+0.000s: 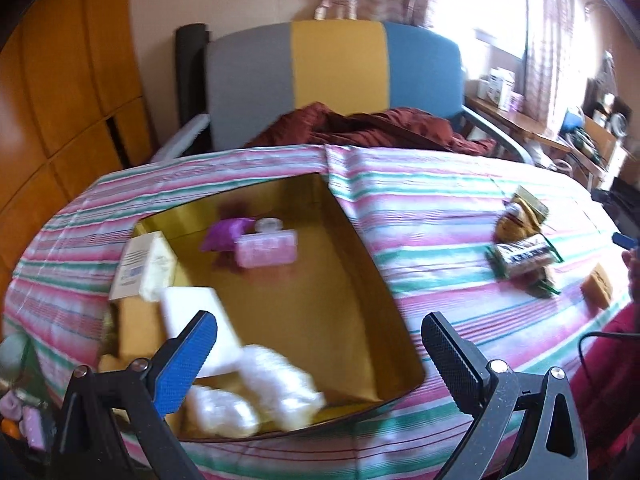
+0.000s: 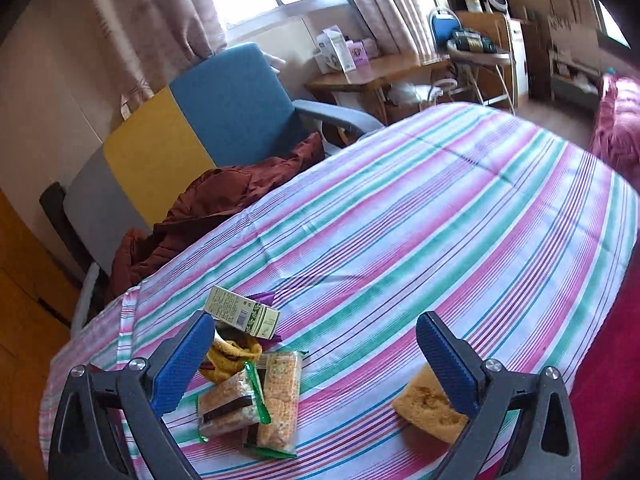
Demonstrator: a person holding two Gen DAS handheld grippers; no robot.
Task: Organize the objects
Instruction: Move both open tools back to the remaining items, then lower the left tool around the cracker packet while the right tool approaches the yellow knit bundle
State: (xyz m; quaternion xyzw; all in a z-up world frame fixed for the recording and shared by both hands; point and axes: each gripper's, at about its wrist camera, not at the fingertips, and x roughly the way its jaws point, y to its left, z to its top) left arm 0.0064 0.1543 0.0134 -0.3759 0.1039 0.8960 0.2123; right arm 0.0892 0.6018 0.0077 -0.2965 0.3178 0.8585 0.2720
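Observation:
A gold-lined box (image 1: 344, 292) lies open on the striped tablecloth (image 1: 432, 216). Inside are a pink case (image 1: 266, 249), a purple pouch (image 1: 224, 230), a white block (image 1: 196, 312), a cream carton (image 1: 156, 268) and blurred white packets (image 1: 276, 396). My left gripper (image 1: 320, 356) is open and empty above the box's near end. My right gripper (image 2: 316, 364) is open and empty above snack packs (image 2: 256, 400). A small printed carton (image 2: 242, 312), a yellow cloth (image 2: 230, 356) and a yellow sponge (image 2: 428, 404) lie nearby; the snacks also show in the left wrist view (image 1: 520, 258).
A grey, yellow and blue chair (image 1: 336, 80) with a maroon jacket (image 1: 376, 124) stands behind the table. A wooden desk (image 2: 372, 72) with boxes is by the window. A wooden cabinet (image 1: 60, 88) is at left. Small items (image 1: 24, 412) sit at the table's left edge.

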